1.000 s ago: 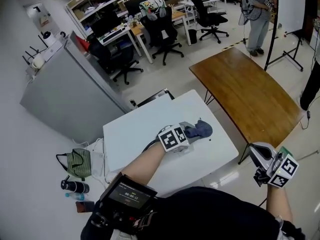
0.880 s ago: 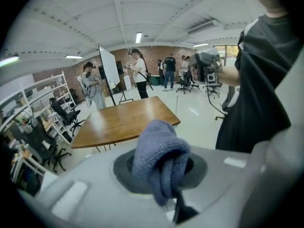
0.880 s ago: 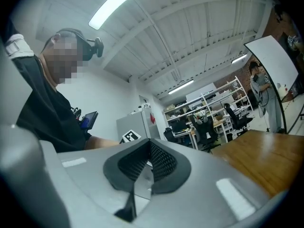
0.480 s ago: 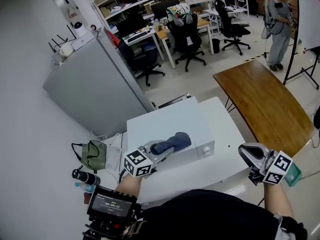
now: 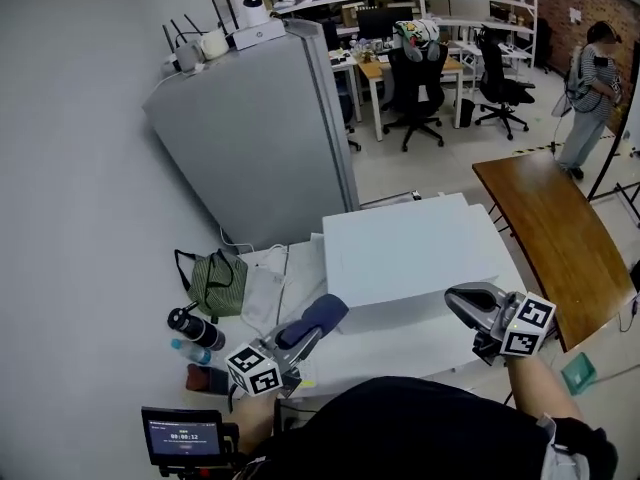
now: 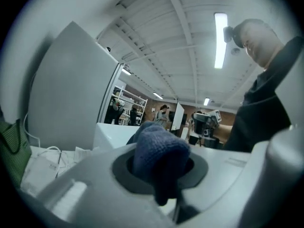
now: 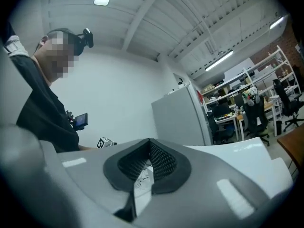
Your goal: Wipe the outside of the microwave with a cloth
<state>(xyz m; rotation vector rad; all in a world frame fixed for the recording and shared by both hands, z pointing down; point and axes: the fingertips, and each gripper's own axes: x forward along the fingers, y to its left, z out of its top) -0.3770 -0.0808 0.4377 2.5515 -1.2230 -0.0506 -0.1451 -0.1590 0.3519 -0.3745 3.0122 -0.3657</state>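
Where the white microwave (image 5: 410,248) sits on the tabletop (image 5: 400,353), the only print I can make out is the black-and-white square markers on each gripper's cube. There is also a small screen (image 5: 181,435) whose pale digits are too small to read. The left hand-held gripper (image 5: 300,336) is clamped on a blue cloth (image 5: 322,316) that juts toward the microwave's near left corner; I cannot tell whether they touch. The right hand-held gripper (image 5: 458,298) hovers by the near right corner, its jaws pressed together on nothing. Between them lies an open strip of tabletop. A green bag (image 5: 215,280) and a bottle (image 5: 188,328) sit to the left, near the wall.
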